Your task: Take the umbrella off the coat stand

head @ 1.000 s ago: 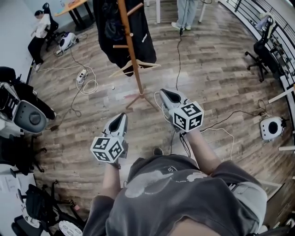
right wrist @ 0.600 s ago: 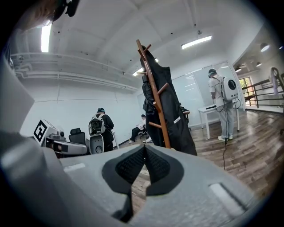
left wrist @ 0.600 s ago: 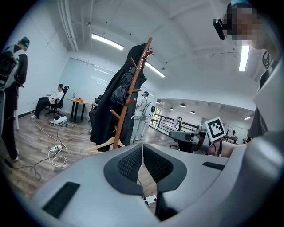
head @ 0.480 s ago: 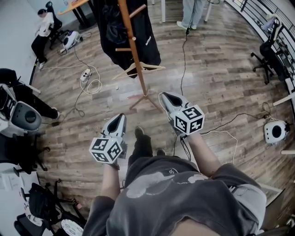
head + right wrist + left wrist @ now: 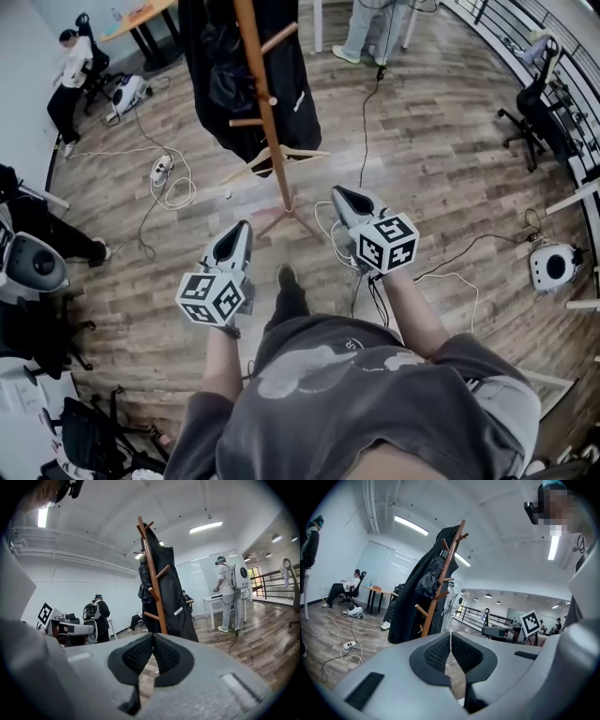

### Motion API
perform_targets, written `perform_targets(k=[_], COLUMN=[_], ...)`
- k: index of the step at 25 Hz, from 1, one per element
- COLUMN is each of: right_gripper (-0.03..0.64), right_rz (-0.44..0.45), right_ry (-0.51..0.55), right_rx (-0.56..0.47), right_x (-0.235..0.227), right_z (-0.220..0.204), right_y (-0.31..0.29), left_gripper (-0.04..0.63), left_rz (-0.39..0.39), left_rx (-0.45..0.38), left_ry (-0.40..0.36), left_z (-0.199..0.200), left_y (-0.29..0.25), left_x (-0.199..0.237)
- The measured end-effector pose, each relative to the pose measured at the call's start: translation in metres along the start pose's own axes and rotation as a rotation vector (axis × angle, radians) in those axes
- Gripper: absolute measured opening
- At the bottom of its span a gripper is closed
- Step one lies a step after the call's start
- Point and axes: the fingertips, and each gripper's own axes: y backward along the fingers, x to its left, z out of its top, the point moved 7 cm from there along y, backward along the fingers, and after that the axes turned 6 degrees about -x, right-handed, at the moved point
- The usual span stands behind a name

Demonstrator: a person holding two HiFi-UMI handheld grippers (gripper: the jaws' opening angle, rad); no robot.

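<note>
At the far left a person (image 5: 67, 70) sits well apart from us, and a power strip (image 5: 161, 169) with its looped cable lies on the floor, clear of our path. Our left gripper (image 5: 240, 234) has its jaws pressed together with nothing between them. It is held low and aimed toward the coat stand (image 5: 265, 112), which we judge to be an approach pose, not yet a reach. On the stand's left side a dark folded bundle that we take for the umbrella (image 5: 430, 581) hangs close beside the pole, against the black coat (image 5: 206, 56), so the jaws must part before they can take it. A wooden hanger (image 5: 277, 155) sits low by the pole; whether it hangs there we cannot tell. Our right gripper (image 5: 341, 197) is likewise closed and empty, near the stand's foot, probably kept free to steady things
</note>
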Motion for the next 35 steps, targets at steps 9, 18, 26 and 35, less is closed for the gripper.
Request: perform_targets(k=[9,18,26,35], right_gripper=[-0.003,-0.003,-0.003,-0.003], right_rz=[-0.06,-0.104,-0.123,-0.148], right_ry=[0.015,0.023,0.04,0.051], right_rx=[-0.038,-0.044,-0.061,-0.072], right_x=[-0.033,-0.046,-0.056,-0.068], right_z=[0.036,0.053,0.07,0.082], right_y=[-0.077,-0.122,-0.15,-0.176], left_gripper=[0.012,0.014,0.025,0.329], left_rz=[-0.065,-0.086,-0.121,-0.254], left_rx=[-0.015,-0.03,-0.1,-0.231], left_ry=[-0.043,-0.135,-0.135,-0.122], left_z=[0.048,0.088,0.134,0.187], left_y=[-0.064,-0.103,-0.134,-0.165], left_x=[0.062,0.096,0.112,0.114])
